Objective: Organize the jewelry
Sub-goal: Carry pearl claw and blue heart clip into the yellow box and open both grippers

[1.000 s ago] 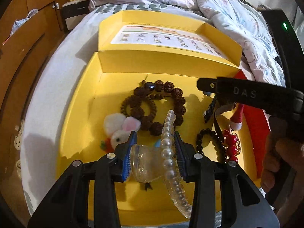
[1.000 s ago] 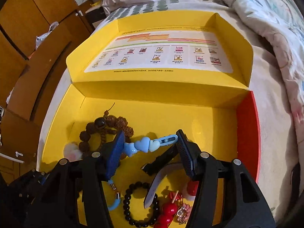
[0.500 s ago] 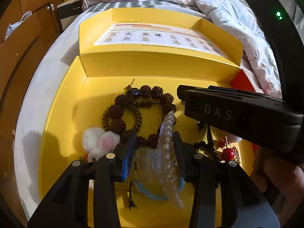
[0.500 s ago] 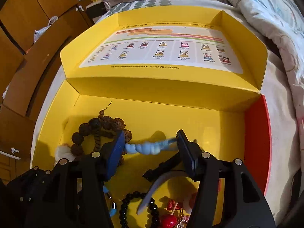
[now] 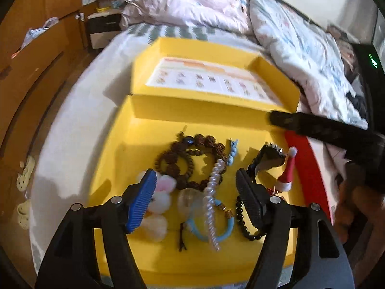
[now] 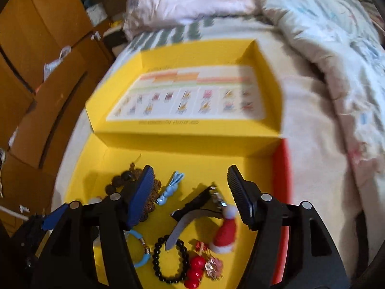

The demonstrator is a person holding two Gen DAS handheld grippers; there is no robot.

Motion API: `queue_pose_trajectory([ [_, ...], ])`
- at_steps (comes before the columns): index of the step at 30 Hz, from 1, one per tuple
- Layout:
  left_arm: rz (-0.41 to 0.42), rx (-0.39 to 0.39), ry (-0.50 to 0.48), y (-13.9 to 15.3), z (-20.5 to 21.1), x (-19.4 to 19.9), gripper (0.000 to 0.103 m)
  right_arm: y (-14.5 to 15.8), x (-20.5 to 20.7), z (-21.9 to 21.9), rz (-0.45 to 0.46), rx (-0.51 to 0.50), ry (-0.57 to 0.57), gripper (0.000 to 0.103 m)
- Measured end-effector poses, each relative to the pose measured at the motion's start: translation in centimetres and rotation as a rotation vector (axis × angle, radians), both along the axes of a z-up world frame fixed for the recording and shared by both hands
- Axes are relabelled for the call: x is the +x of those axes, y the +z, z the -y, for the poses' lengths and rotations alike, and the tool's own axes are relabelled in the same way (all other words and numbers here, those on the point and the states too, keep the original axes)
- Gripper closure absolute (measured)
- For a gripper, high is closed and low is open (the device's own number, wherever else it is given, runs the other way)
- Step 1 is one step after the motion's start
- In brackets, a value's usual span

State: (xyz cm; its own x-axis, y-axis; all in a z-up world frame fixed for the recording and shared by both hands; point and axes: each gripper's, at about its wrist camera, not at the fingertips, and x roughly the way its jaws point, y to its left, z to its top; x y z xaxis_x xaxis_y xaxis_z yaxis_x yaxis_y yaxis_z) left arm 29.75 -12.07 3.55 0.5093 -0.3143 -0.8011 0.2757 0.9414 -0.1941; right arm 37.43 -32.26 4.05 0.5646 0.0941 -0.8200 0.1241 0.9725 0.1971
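An open yellow box lies on a bed and holds jewelry. My left gripper is open and empty above a clear pearl hair clip, which lies on the box floor beside brown bead bracelets and a white-pink pompom. My right gripper is open and empty above a blue heart hair clip, which lies on the box floor. A black hair clip, a Santa hat clip, a black bead bracelet and red beads lie near it.
The box lid with a printed sheet stands open at the far side. A rumpled quilt lies to the right. Wooden cabinets stand at the left. The box's right wall is red.
Both grippers have opened and lifted back. The left one let go of the pearl clip and the right one let go of the blue heart clip; both clips now lie in the box.
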Motion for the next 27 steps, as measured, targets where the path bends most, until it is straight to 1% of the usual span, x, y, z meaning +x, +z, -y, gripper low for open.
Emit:
queue_pose_trajectory([
  [1, 0.016, 0.001, 0.008, 0.4, -0.7, -0.7, 0.033, 0.9, -0.5, 0.3, 0.015, 0.006, -0.013, 0.036],
  [2, 0.030, 0.005, 0.014, 0.7, -1.1, -1.3, 0.029, 1.9, -1.1, 0.5, 0.030, 0.010, -0.027, 0.031],
  [3, 0.047, 0.011, 0.021, 0.8, -1.6, -1.9, 0.026, 3.2, -2.0, 0.6, 0.049, 0.008, -0.040, 0.024],
  [4, 0.072, 0.029, 0.028, 0.9, -2.3, -2.8, 0.024, 4.2, -2.8, 0.6, 0.066, 0.002, -0.047, 0.022],
  [5, 0.086, 0.045, 0.033, 0.9, -2.6, -3.4, 0.024, 5.5, -3.8, 0.5, 0.091, -0.010, -0.049, 0.019],
  [7, 0.109, 0.077, 0.045, 0.7, -3.1, -4.3, 0.023, 6.9, -5.1, 0.0, 0.117, -0.032, -0.044, 0.016],
  [10, 0.132, 0.108, 0.053, 0.2, -3.6, -6.0, 0.021, 8.3, -7.6, -0.8, 0.148, -0.069, -0.041, 0.014],
  [14, 0.178, 0.131, 0.065, 0.3, -4.1, -8.8, 0.012, 8.1, -10.7, -1.7, 0.146, -0.081, -0.062, 0.013],
  [17, 0.230, 0.148, 0.077, 0.8, -4.4, -11.4, 0.009, 7.2, -13.6, -2.4, 0.183, -0.069, -0.085, 0.013],
  [18, 0.246, 0.161, 0.077, 0.9, -4.4, -12.2, 0.008, 6.4, -15.4, -2.7, 0.193, -0.061, -0.105, 0.013],
  [20, 0.271, 0.178, 0.069, 1.1, -4.2, -13.4, 0.008, 5.3, -17.0, -3.3, 0.192, -0.063, -0.101, 0.013],
  [21, 0.286, 0.187, 0.066, 1.2, -4.0, -13.8, 0.007, 4.4, -18.3, -3.8, 0.185, -0.079, -0.098, 0.013],
  [23, 0.316, 0.211, 0.064, 1.3, -3.7, -14.7, 0.006, 3.7, -19.6, -4.4, 0.180, -0.101, -0.090, 0.013],
  [27, 0.352, 0.241, 0.079, 1.3, -3.8, -16.0, 0.005, 2.8, -22.8, -5.0, 0.220, -0.119, -0.107, 0.013],
])
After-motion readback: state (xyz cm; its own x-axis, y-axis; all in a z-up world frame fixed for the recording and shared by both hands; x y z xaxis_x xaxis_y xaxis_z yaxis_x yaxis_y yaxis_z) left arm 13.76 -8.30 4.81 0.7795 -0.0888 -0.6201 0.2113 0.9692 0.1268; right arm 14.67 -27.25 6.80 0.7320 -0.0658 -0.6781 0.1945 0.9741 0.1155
